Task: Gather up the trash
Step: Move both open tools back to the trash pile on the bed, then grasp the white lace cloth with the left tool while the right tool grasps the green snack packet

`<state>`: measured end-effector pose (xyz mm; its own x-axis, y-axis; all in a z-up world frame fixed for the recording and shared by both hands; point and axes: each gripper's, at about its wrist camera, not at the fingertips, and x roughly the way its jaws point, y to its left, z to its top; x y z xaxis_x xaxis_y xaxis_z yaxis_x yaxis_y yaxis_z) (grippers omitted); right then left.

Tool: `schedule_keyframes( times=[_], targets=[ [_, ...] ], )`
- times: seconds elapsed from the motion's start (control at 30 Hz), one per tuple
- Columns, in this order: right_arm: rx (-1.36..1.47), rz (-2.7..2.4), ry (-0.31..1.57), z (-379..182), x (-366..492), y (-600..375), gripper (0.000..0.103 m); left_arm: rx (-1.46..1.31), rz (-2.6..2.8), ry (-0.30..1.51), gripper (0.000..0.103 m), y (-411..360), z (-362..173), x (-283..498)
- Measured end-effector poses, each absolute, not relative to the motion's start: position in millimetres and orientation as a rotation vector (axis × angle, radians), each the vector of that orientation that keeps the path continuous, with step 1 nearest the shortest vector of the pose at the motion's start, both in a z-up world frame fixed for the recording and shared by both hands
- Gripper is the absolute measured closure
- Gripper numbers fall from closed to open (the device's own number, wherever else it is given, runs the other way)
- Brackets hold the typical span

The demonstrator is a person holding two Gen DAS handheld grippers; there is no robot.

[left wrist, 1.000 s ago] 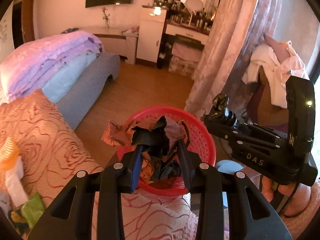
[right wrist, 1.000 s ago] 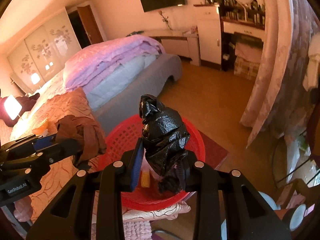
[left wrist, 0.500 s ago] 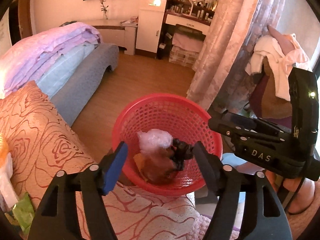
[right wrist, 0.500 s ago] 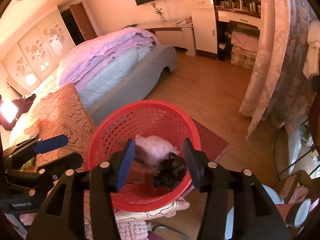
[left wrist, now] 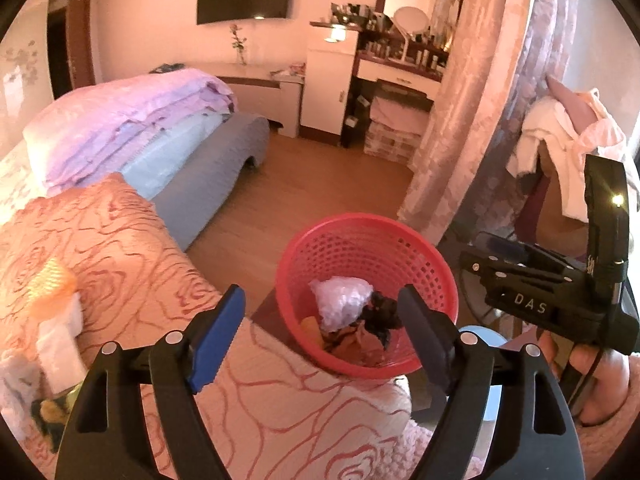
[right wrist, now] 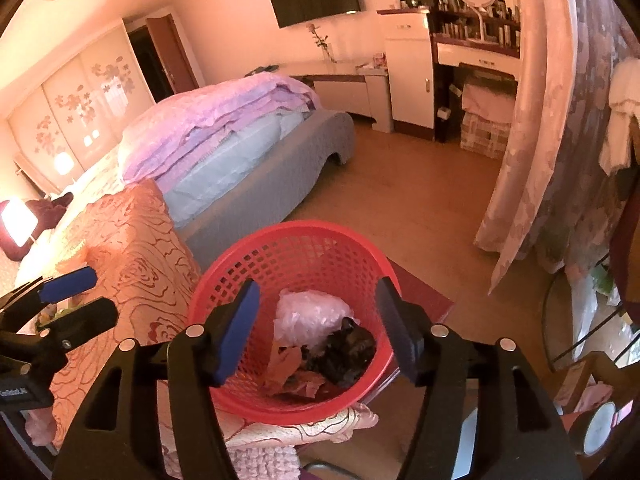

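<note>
Above the red basket (right wrist: 224, 276), both grippers are empty now and both sets of jaws are opening. A second ago the left gripper (left wrist: 320, 334) was clamped on a brown and black crumple of wrapping and the right gripper (right wrist: 316, 324) on a black plastic bag; half a second ago both had let go. Now that trash sits at the bottom of the basket: the black bag (right wrist: 348, 354) to the right of a clear plastic wad (right wrist: 310, 314), the brown wrapper (right wrist: 290, 368) in front of them. From the left camera the same heap shows, black bag (left wrist: 380, 312), clear wad (left wrist: 340, 300), brown wrapper (left wrist: 360, 342). The left gripper stands wide, nothing between its fingers, and it has slid off to the left of the basket, so the basket (left wrist: 416, 240) now sits right of centre, with the rose-patterned bedspread (left wrist: 120, 264) under the blue finger. The right gripper is about halfway open, nothing between its fingers, straight over the basket.

Hard to read: the near rim of the basket is hidden behind the right gripper's fingers, and an orange scrap (left wrist: 310, 326) under the clear wad is too buried to name. Left of the basket on the bedspread lies a blurred white and orange thing (left wrist: 56, 320), with green and yellow bits at the frame edge cut off. The hand (left wrist: 592, 380) holding the right gripper shows only partly
</note>
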<state>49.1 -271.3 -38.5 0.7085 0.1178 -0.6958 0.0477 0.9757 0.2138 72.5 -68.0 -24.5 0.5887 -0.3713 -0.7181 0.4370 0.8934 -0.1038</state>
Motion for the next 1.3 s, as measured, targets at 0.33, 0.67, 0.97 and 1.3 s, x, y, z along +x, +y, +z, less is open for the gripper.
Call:
schedule_keyframes(
  times=[0.33,0.67,0.97,1.3],
  targets=[
    [0.214,0.127,0.72,-16.5,35.3,-247.7,0.032,0.063,-0.386,0.79,0.025,-30.4,-11.6,51.1],
    [0.183,0.228,0.704,0.3,22.3,-208.2,0.029,-0.001,-0.208,0.761,0.024,53.1,8.7,45.5],
    [0.175,0.262,0.726,-2.0,20.4,-189.9,0.029,-0.051,0.01,0.806,0.024,152.7,4.8,63.0],
    [0.175,0.276,0.747,-5.6,21.4,-181.6,0.029,-0.063,0.008,0.906,0.026,172.7,-35.3,75.8]
  ],
)
